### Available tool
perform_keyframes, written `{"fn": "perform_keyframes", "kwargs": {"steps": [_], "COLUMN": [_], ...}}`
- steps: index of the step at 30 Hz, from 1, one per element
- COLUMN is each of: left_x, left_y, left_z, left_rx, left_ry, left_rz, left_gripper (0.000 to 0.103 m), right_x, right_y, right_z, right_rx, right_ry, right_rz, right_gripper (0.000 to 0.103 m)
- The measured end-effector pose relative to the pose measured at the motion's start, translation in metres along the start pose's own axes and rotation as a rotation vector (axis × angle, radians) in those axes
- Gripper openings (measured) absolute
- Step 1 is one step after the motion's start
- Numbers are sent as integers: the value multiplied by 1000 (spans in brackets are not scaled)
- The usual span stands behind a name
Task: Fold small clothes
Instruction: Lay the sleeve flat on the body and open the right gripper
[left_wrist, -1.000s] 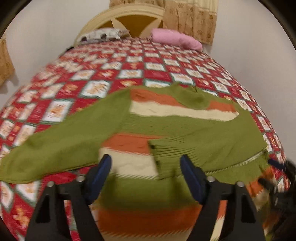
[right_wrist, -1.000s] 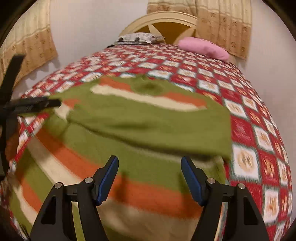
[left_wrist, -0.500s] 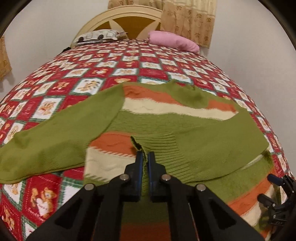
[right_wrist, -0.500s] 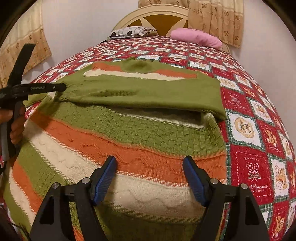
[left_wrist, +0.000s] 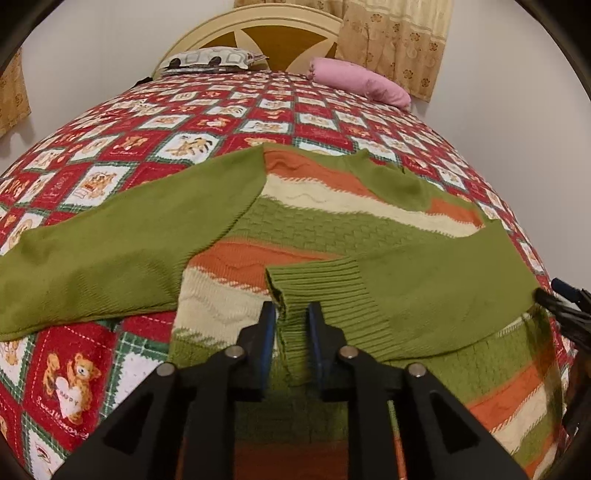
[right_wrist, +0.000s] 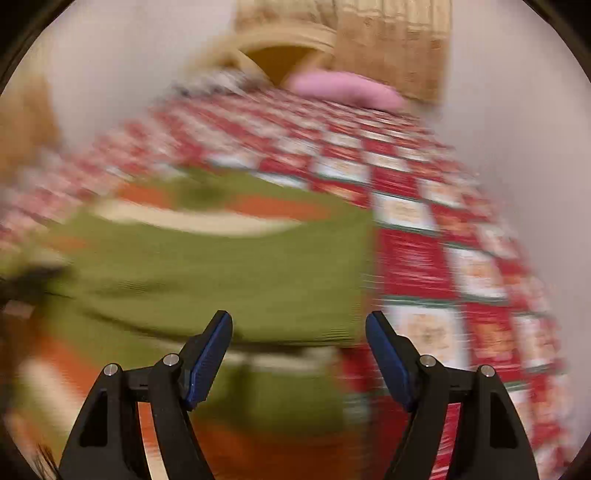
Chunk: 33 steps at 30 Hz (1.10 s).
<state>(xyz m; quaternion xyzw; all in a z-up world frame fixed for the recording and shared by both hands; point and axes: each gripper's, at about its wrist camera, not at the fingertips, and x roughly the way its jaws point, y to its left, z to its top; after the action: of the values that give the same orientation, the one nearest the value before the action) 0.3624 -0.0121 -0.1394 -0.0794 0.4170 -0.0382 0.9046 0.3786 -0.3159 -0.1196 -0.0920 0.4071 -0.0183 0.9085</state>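
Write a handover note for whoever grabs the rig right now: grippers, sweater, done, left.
Left gripper: fingers partly apart, ribbed green cuff between them; grip unclear.
Right gripper: open, empty, above the sweater's right edge; its view is motion-blurred.
Green, orange and cream striped knit sweater: flat on the red patchwork teddy-bear bedspread.
Done: right sleeve folded across the body.
Left: left sleeve, spread out on the bedspread, then the body folds.

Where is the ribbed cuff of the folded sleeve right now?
In the left wrist view, the ribbed cuff lies low and central on the striped sweater, between the fingers of the left gripper, with the unfolded sleeve to its left.
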Motion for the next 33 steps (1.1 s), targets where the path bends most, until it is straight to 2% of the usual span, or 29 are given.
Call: {"fn": "perform_keyframes", "kwargs": {"steps": [1, 2, 3, 4, 6, 7, 10, 12, 16, 18, 20, 22, 25, 27, 30, 33], "left_x": [0, 1, 2, 3, 4, 4, 4, 5, 5, 6, 5, 3, -7, -13, -23, -41], "left_y": [-1, -2, -3, -6, -12, -15, -16, -12, -13, -15, -14, -12, -4, 3, 15, 28], "left_z": [-1, -2, -2, -3, -3, -4, -4, -4, -5, -6, -6, -6, -8, -10, -15, -20], "left_rx": [5, 11, 17, 29, 59, 74, 87, 72, 70, 80, 79, 70, 41, 25, 17, -1], "left_ry": [-2, -5, -3, -1, 0, 1, 2, 6, 6, 7, 8, 8, -12, -6, -6, -55], "left_rz": [1, 5, 6, 6, 22, 34, 34, 31, 45, 57, 57, 42, 16, 4, 20, 70], "left_gripper": [21, 22, 29, 48, 73, 74, 74, 74, 75, 76, 78, 81, 82, 82, 83, 84], "right_x": [9, 13, 17, 22, 25, 28, 28, 21, -10, -22, -20, -4, 39, 38, 26, 9], "right_y": [-5, -11, -17, -24, -41, -53, -66, -62, -55, -41, -23, -8, -2, -1, 2, 12], "right_z": [-2, -5, -9, -14, -19, -22, -25, -22, -1, 16, 23, 24, 9, 3, 3, 19], "right_rx": [13, 38, 63, 80, 152, 204, 263, 240, 234, 222, 176, 151, 176, 135, 119, 116], "right_ry": [27, 45, 60, 76, 83, 98, 107, 102, 9, -44, -59, -8, 170, 153, 174, 122], "right_rz": [-34, -19, -14, -45, -31, -31, -8, -32, -25, 68, 160, 224, 211, 158, 121, 165], "right_gripper": [75, 75, 75, 76, 79, 85, 86, 86, 86, 86, 86, 86, 86, 86, 86, 86]}}
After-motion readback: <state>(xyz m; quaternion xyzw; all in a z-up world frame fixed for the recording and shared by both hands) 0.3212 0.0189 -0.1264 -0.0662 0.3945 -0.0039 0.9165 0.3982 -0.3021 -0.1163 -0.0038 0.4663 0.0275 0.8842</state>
